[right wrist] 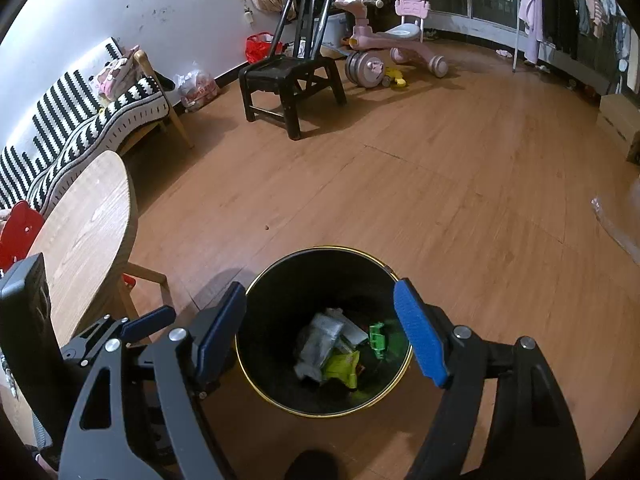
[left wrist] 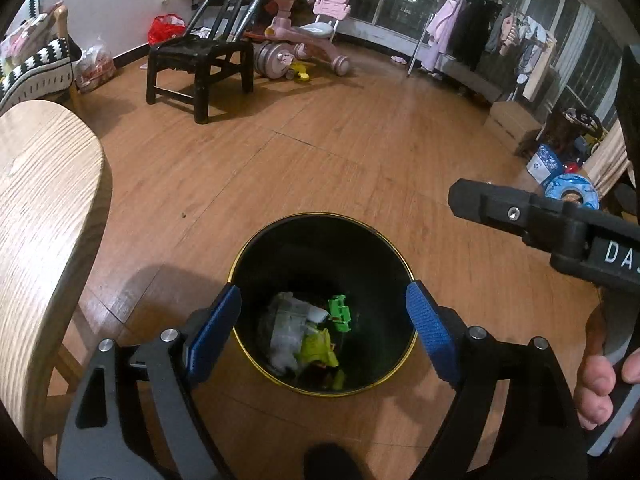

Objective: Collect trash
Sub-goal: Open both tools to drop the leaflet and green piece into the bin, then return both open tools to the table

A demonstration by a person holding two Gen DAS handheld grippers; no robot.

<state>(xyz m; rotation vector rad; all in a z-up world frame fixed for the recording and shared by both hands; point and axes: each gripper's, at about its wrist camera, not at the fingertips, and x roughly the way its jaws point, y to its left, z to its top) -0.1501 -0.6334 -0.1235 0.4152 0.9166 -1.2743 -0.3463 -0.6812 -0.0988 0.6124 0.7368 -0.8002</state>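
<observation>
Both grippers, left gripper [left wrist: 324,330] and right gripper [right wrist: 320,334], hover over black bin [left wrist: 256,364] at 6 o'clock, jaws wide, empty. Wrappers [left wrist: 298,330] lie inside bin. Drop looks done; further trash unseen on floor [left wrist: 360,160].

Glossy wood-grain floor [left wrist: 360,152], table [left wrist: 44,184]

Your bin [left wrist: 280,248] was black with a gold rim; inside it lay a green piece [left wrist: 340,314], yellow-green wrapper [left wrist: 318,346] and grey packet [left wrist: 286,326]. Your fingers [left wrist: 430,330] carried blue pads. Floor [left wrist: 320,152] orange-brown wood; sofa cover [right wrist: 72,120] black-and-white striped.
</observation>
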